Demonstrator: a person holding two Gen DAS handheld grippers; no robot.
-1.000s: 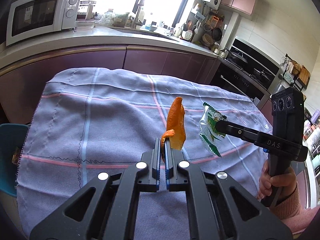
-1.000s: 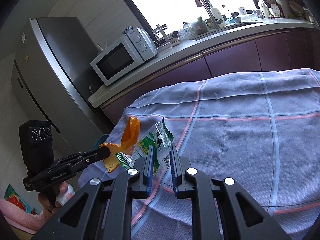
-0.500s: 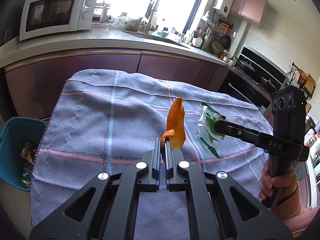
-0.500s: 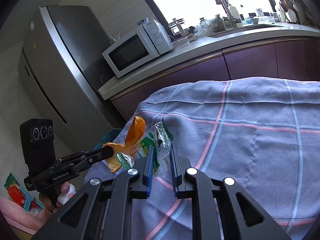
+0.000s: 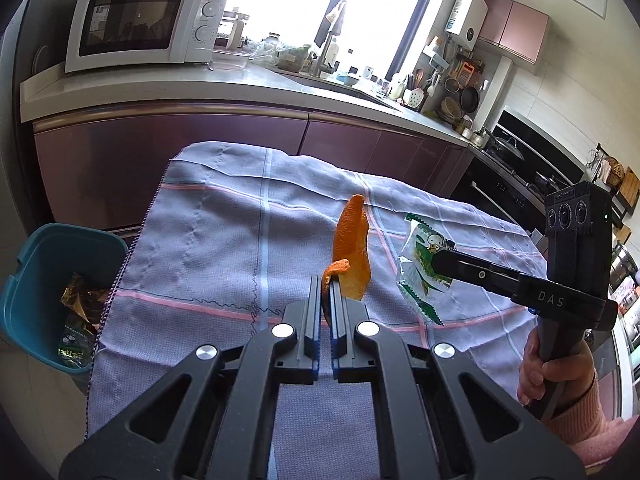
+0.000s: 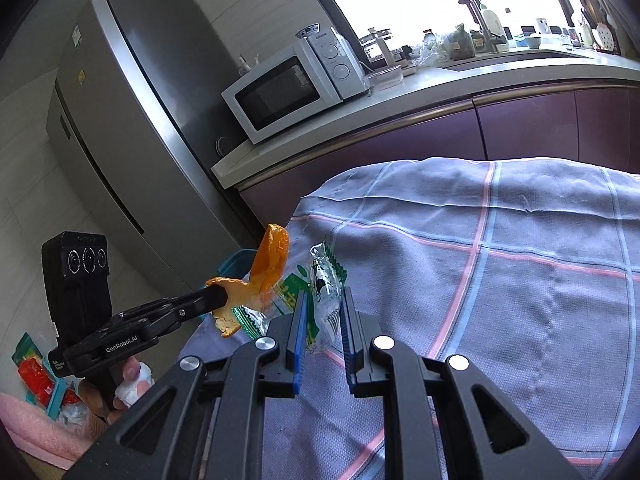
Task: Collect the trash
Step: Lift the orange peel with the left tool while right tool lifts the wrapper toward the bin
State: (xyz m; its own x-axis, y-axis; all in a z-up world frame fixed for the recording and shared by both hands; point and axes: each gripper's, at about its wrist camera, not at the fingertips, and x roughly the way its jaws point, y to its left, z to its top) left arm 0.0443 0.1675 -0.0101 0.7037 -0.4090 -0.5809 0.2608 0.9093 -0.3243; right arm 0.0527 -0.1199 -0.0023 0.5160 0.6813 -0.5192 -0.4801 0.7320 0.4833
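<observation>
left gripper (image 5: 325, 294): jaws clamped on peel (image 5: 352, 254), peel held upright above cloth (image 5: 224, 248) near its left edge | right gripper (image 6: 322, 312): wrapper (image 6: 320, 300) pinched between jaws, held above cloth just beside peel | bin (image 5: 48, 264): seen on floor off table's left edge, wrappers inside
</observation>
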